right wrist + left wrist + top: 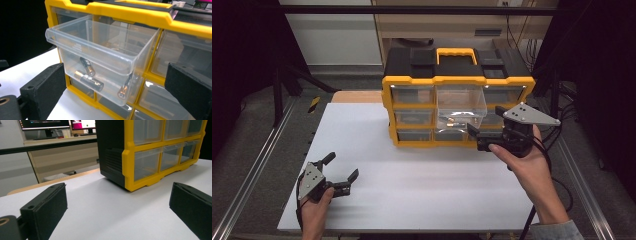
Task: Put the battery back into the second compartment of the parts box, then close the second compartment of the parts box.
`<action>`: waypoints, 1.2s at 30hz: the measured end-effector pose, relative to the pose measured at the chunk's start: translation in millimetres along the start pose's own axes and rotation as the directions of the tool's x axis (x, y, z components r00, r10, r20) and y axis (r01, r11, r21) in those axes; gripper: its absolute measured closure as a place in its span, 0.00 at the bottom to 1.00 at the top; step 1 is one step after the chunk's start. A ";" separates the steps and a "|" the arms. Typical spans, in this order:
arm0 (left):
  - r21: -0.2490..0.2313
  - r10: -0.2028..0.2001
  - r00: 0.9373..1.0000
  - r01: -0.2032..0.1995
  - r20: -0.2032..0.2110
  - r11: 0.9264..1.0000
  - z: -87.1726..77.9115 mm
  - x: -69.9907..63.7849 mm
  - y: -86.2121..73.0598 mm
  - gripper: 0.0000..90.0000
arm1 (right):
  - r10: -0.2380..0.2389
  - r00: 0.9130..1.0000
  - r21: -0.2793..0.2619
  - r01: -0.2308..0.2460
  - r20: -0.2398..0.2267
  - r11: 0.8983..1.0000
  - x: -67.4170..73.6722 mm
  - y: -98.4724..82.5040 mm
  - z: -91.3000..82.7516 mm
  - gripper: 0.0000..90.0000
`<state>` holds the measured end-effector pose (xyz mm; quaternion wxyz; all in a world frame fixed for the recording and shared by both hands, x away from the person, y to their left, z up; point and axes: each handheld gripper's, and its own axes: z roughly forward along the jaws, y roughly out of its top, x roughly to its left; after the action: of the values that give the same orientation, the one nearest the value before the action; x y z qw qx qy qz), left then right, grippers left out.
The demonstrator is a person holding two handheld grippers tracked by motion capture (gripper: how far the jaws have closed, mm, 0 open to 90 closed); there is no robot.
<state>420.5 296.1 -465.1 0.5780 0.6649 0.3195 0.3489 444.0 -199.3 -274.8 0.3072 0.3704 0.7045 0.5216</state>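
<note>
**At the drawer, jaws wide and empty**

Right of centre in the high view, my right gripper [484, 132] hangs just in front of the yellow and black plastic drawer cabinet [457, 80], which stands at the far middle of the white table [412, 175]. Its jaws are spread wide and grip nothing. One clear plastic drawer [100, 57] in the cabinet's middle column is pulled out toward me. In the right gripper view it takes up the centre of the frame, standing between the two black jaws but touching neither as far as I can tell. Three cylindrical batteries [88, 80] lie loose on the drawer's floor. At the lower left of the high view, my left gripper [343, 172] sits low over bare table, well apart from the cabinet, jaws equally wide and empty. The left gripper view shows the cabinet's black side and yellow front at the upper right.
</note>
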 end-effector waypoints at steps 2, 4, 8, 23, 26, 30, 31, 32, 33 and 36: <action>0.001 0.001 1.000 -0.001 0.000 1.000 0.1 0.0 -0.1 0.01 | -0.009 1.000 0.001 0.009 -0.004 1.000 0.2 -1.9 0.0 0.04; 0.000 0.000 1.000 0.000 0.000 1.000 0.1 0.0 -0.1 0.01 | -0.009 1.000 0.001 0.009 -0.005 1.000 0.3 -3.4 -0.1 0.04; 0.002 0.000 1.000 0.000 0.000 1.000 0.0 0.1 -0.2 0.01 | -0.004 1.000 0.005 0.004 -0.005 1.000 0.8 -6.9 0.4 0.05; -0.001 0.000 1.000 0.000 -0.001 1.000 -0.2 -0.2 0.1 0.01 | -0.007 1.000 0.045 0.007 0.011 0.999 4.4 -23.9 1.0 0.06; -0.002 -0.001 1.000 0.001 -0.002 1.000 -0.4 0.0 0.2 0.01 | -0.005 1.000 0.050 0.004 0.018 0.999 5.7 -26.5 0.9 0.09; -0.001 -0.001 1.000 0.001 -0.002 1.000 -0.4 0.0 0.1 0.01 | -0.002 1.000 0.052 0.000 0.031 0.999 5.6 -29.8 -1.0 0.16; -0.001 -0.001 1.000 0.001 -0.002 1.000 -0.4 -0.1 0.2 0.01 | -0.003 0.999 0.055 0.001 0.035 0.998 5.5 -30.6 -1.7 0.19; -0.002 -0.001 1.000 0.001 -0.001 1.000 -0.4 -0.2 0.2 0.01 | -0.003 0.999 0.056 0.001 0.032 0.998 5.4 -31.2 -2.4 0.20; -0.001 0.000 1.000 0.000 -0.001 1.000 -0.3 -0.2 0.2 0.01 | 0.001 1.000 0.056 -0.003 0.029 0.998 5.5 -31.7 -2.6 0.21; 0.000 0.000 1.000 0.000 -0.002 1.000 -0.4 -0.2 0.2 0.01 | -0.003 1.000 0.061 0.001 0.030 0.998 5.4 -33.2 -4.1 0.29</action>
<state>420.1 296.1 -464.9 0.5778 0.6646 0.3199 0.3494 431.0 -202.8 -305.9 0.3069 0.3867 0.7159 0.4938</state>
